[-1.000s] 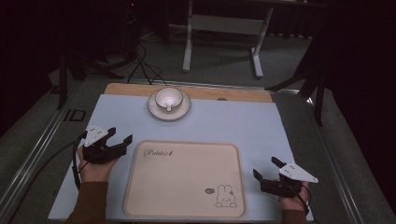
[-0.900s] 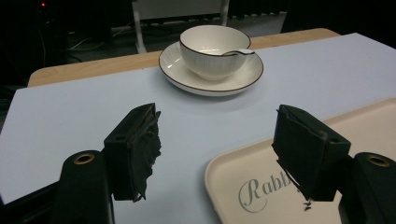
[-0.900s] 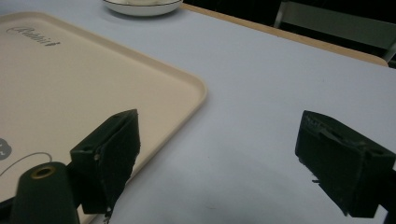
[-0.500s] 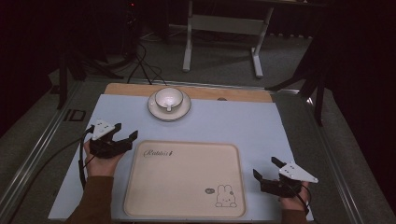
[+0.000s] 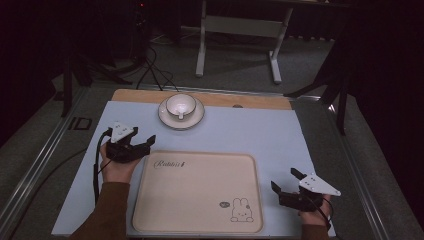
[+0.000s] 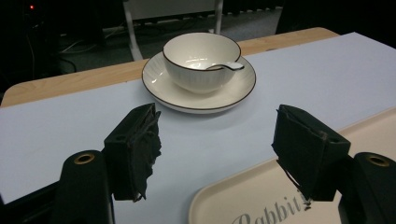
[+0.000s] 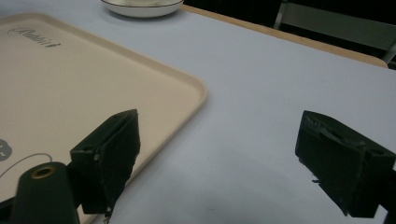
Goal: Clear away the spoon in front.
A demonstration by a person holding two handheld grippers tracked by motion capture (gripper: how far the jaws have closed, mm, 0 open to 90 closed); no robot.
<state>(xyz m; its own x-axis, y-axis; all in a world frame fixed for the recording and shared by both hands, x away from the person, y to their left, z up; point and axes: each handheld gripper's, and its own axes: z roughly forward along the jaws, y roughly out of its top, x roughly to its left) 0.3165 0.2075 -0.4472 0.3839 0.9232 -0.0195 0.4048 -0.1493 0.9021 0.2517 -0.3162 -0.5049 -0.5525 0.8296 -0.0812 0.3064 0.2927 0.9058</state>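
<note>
White cup on its saucer sits straight ahead of the left gripper, much nearer than the right gripper; both stand open, holding nothing

The round white ceramic cup and matching white saucer carry thin dark rims. The cream rectangular plastic tray bears grey script lettering and a small rabbit drawing. The table is pale blue, wood-edged.
</note>
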